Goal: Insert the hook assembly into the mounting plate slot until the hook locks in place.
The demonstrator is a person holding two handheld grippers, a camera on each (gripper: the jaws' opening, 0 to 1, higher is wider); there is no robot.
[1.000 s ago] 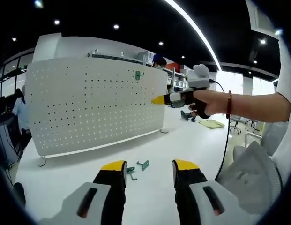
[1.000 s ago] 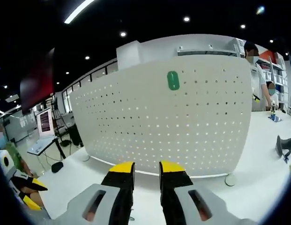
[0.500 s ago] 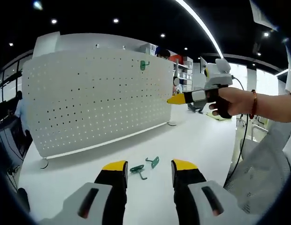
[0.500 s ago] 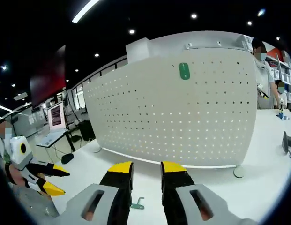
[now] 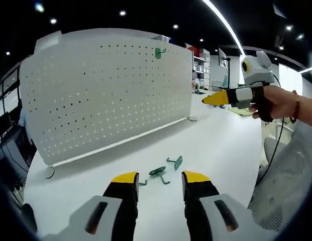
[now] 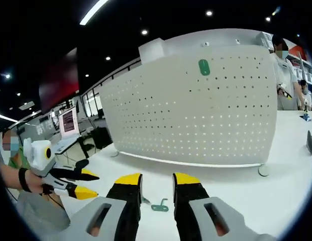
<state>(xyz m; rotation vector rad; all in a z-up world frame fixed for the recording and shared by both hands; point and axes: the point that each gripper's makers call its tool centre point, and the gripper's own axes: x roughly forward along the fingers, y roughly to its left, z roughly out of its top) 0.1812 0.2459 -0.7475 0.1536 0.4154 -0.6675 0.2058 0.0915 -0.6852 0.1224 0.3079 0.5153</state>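
Left gripper (image 5: 157,177): spread, empty.
Right gripper (image 6: 157,178): spread, empty.
Loose hooks (image 5: 166,167): on table (image 5: 216,145), near front edge.
Pegboard (image 5: 105,90): upright; one hook (image 5: 159,52) near top edge.

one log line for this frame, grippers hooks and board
left gripper: open, empty | right gripper: open, empty | green hooks: loose on table | pegboard: one hook mounted
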